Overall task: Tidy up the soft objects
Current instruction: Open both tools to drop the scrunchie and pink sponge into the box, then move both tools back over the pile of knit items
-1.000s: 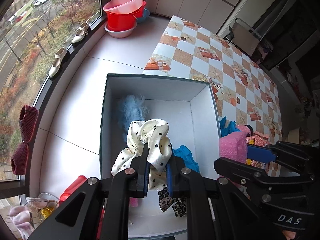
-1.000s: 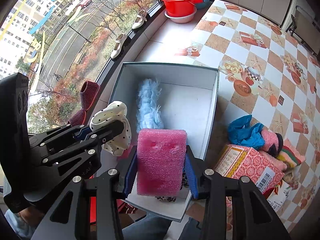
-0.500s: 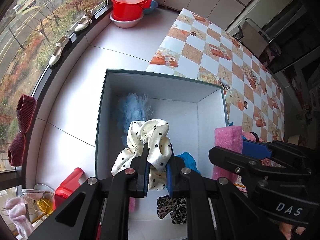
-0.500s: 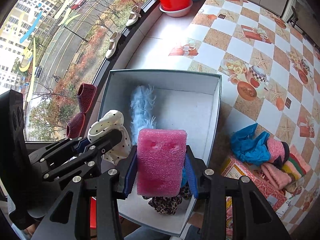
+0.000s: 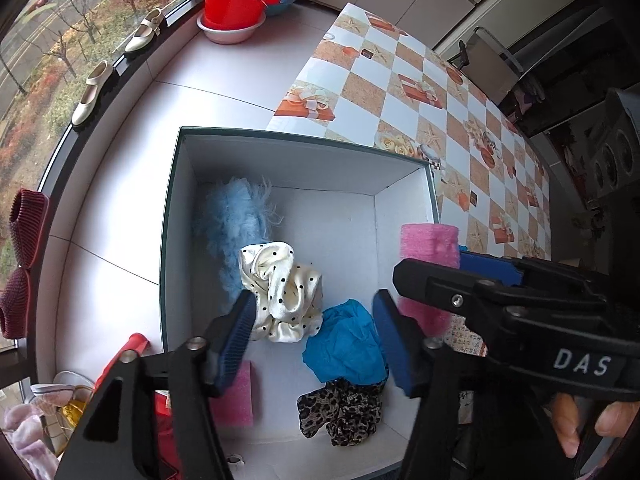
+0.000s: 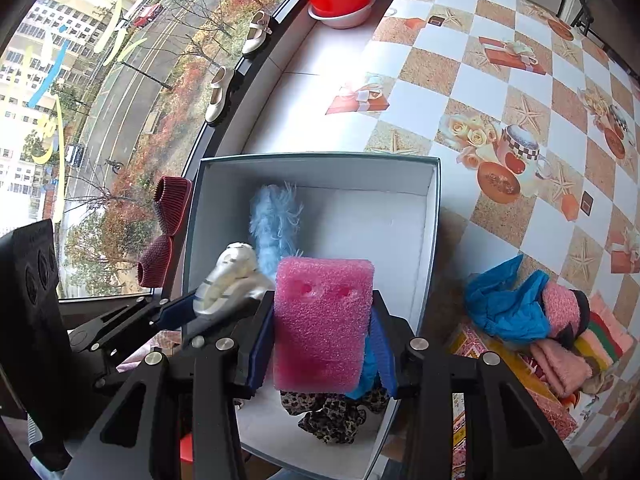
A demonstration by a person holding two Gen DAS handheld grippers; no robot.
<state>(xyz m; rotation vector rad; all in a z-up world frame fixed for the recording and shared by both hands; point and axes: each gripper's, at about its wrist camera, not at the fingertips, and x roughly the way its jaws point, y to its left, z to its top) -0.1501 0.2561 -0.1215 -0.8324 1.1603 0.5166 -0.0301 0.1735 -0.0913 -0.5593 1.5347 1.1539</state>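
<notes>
Grey daylight came through the big window, where pale shoes (image 5: 94,92) stood on the sill and stacked red basins (image 5: 240,4) sat in the far corner. Below, on the white ledge, an open white box (image 5: 304,156) butted against the checked tablecloth (image 5: 420,92), placed, I judged, so both hands could drop things straight in. A fluffy blue piece (image 5: 236,220) lay along its left wall. Just right of that, the left gripper (image 5: 316,328) hung nose-down over the box; its jaws had just been opening and stood spread, and the cream polka-dot scrunchie (image 5: 280,292) sat loose between them, crumpled and glossy, apparently released onto the box floor, no pad pressing it. Beside it lay a crumpled blue cloth (image 5: 344,348), with a leopard-print scrunchie (image 5: 340,412) nearer me and a pink sponge (image 5: 236,392) by the left finger. Further right, the right gripper (image 6: 320,344) was pinching a second pink foam block (image 6: 322,324) by its sides, upright over the box's near end; its jaws had just eased outward a touch, though the pads looked still in contact. The foam was coarse-pored, with two small dents near the top. Rightmost, more soft things (image 6: 560,320) waited heaped on a patterned carton (image 6: 520,384) on the table.
</notes>
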